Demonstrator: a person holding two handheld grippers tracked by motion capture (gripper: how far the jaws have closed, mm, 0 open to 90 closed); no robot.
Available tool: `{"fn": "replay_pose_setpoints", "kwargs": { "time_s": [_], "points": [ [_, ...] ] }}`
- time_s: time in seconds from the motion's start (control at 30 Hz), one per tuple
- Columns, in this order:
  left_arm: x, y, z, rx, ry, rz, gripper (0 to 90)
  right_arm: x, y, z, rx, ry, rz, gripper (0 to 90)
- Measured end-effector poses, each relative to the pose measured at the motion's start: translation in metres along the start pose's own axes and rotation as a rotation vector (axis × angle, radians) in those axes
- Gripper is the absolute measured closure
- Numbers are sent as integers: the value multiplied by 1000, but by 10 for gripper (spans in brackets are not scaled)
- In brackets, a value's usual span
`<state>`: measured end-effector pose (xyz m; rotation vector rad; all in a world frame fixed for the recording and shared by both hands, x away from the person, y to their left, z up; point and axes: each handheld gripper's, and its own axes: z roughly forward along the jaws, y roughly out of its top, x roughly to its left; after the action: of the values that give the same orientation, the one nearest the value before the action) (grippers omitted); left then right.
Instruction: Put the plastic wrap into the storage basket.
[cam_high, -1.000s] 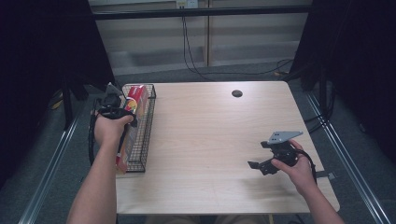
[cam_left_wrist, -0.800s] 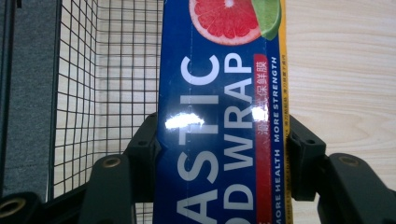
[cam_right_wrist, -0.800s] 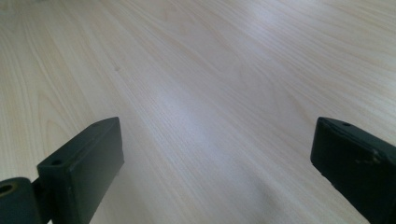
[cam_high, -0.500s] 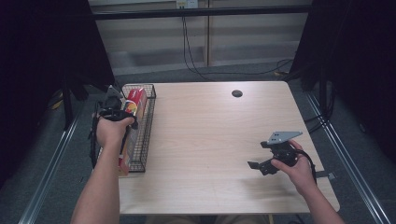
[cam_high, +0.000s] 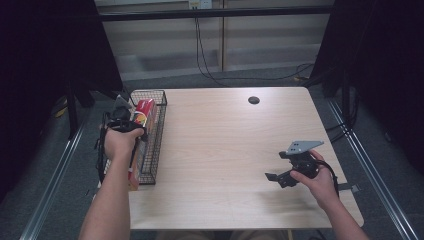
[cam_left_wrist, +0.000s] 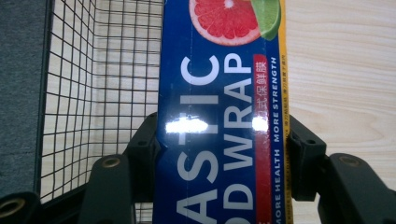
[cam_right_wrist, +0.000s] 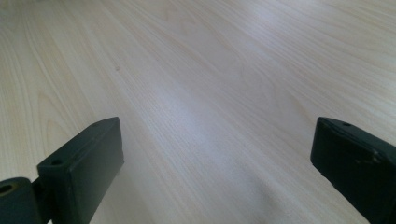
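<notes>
While left tool (cam_left_wrist: 219, 154) clamps the plastic-wrap box (cam_left_wrist: 219, 93), right tool (cam_right_wrist: 215, 163) gapes.

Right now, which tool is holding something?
The left tool, shut on the plastic wrap box over the wire basket; the right tool is open.

bare forearms, no sleeves visible, left gripper (cam_left_wrist: 219, 172) with black blocky jaws, brass-coloured screws at the jaw bases, black cable looping off it, right gripper (cam_right_wrist: 217, 168) black, wide square-ended jaws with small screw holes, grey three-cornered plate (cam_high: 301, 146) on top, black cable trailing
</notes>
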<state>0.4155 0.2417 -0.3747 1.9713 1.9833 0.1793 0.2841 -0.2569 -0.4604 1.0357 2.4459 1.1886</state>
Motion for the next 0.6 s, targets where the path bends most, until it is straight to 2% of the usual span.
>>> {"fn": "replay_pose_setpoints", "kwargs": {
  "time_s": [0.1, 0.27, 0.3, 0.33, 0.37, 0.6],
  "points": [
    [0, 1, 0, -2, 9, 19, 424, 1, 0, 1, 2, 2, -3, 21],
    [-2, 1, 1, -1, 19, 6, 422, 1, 0, 1, 2, 2, -6, 21],
    [-1, 1, 2, -2, 26, 15, 423, 1, 0, 1, 1, 3, -5, 21],
    [-3, 1, 2, -1, 23, 0, 422, 0, 0, 1, 1, 2, -6, 21],
    [-2, 1, 3, 3, 30, 12, 422, 0, 0, 1, 2, 1, -7, 21],
    [-4, 1, 8, 7, 25, 3, 421, 0, 0, 0, 2, 2, -4, 21]
  ]
}}
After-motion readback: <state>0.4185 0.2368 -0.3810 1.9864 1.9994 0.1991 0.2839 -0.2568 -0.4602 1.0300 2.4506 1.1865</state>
